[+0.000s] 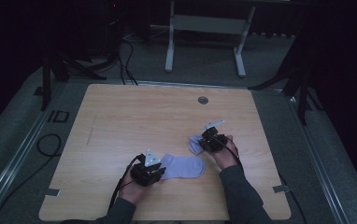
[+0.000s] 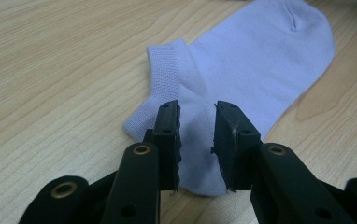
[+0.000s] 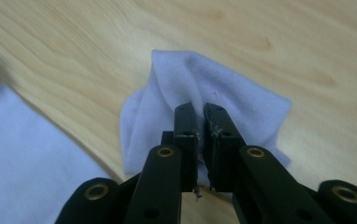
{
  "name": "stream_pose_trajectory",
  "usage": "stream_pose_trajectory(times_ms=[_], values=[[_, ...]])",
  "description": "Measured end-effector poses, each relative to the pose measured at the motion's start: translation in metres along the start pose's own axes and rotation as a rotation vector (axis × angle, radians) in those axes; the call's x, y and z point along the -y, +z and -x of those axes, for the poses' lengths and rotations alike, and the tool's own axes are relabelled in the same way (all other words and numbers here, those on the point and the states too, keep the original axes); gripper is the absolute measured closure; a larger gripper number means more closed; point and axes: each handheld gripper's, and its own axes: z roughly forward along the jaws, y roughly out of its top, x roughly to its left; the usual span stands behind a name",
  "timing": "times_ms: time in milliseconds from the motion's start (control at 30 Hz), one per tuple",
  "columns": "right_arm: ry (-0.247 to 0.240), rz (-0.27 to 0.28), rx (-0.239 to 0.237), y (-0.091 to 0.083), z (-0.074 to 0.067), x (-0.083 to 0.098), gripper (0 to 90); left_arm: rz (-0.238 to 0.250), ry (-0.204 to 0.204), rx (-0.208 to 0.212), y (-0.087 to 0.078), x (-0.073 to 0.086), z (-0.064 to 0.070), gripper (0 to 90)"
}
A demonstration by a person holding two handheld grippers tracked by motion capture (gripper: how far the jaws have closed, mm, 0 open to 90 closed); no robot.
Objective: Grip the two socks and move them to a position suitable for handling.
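Note:
A pale lilac ankle sock (image 1: 183, 166) (image 2: 242, 70) lies flat on the wooden table (image 1: 134, 121). My left gripper (image 1: 161, 170) (image 2: 197, 107) is at its cuff end, jaws open, straddling the fabric near the heel without pinching it. A second lilac sock (image 1: 195, 143) (image 3: 186, 88) sits bunched up to the right. My right gripper (image 1: 203, 143) (image 3: 200, 108) is shut on a raised fold of this second sock. The edge of the flat sock (image 3: 17, 158) appears at the left of the right gripper view.
A round grey grommet (image 1: 203, 100) sits near the table's far edge. Behind the table stands a white metal frame (image 1: 204, 28). Cables (image 1: 50, 145) lie on the floor at the left. Tape marks (image 1: 281, 188) flag the near corners.

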Motion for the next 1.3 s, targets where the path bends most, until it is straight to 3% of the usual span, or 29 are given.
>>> stream_pose_trajectory(times_ms=[133, 233, 400, 600, 633, 667, 767, 933, 1033, 1200, 1300], values=[[-0.016, 0.013, 0.001, -0.006, 0.000, -0.010, 83.8, 0.000, -0.001, 0.000, 0.000, 0.000, 0.000, 70.3], [-0.030, 0.040, -0.010, -0.021, 0.003, -0.017, 83.8, 0.001, -0.001, 0.001, -0.001, 0.000, 0.000, 69.8], [-0.044, 0.052, -0.014, -0.039, 0.007, -0.016, 83.8, 0.000, 0.000, 0.001, 0.000, 0.000, 0.000, 69.2], [-0.116, 0.034, -0.014, -0.065, 0.012, -0.005, 83.5, -0.007, 0.002, 0.003, 0.001, 0.000, 0.001, 68.7], [-0.148, 0.028, -0.038, -0.073, 0.012, 0.003, 83.3, -0.006, 0.003, 0.000, 0.001, 0.000, 0.001, 69.0], [-0.148, 0.028, -0.038, -0.073, 0.012, 0.003, 83.3, -0.006, 0.003, 0.000, 0.001, 0.000, 0.001, 69.0], [-0.158, 0.012, -0.098, -0.082, 0.014, 0.019, 83.2, -0.005, -0.002, -0.001, 0.001, 0.000, 0.001, 69.0], [-0.171, -0.029, -0.102, -0.082, 0.017, 0.039, 83.2, -0.007, 0.001, 0.000, 0.001, 0.000, 0.001, 68.9], [-0.132, -0.059, -0.100, -0.078, 0.024, 0.055, 82.8, -0.006, -0.002, 0.001, 0.002, 0.000, 0.001, 68.8], [-0.112, -0.089, -0.096, -0.074, 0.031, 0.070, 81.4, -0.005, -0.008, 0.001, 0.002, 0.000, 0.001, 68.6], [-0.101, -0.121, -0.043, -0.073, 0.039, 0.077, 78.2, -0.007, -0.008, 0.003, 0.002, 0.000, 0.000, 68.6]])
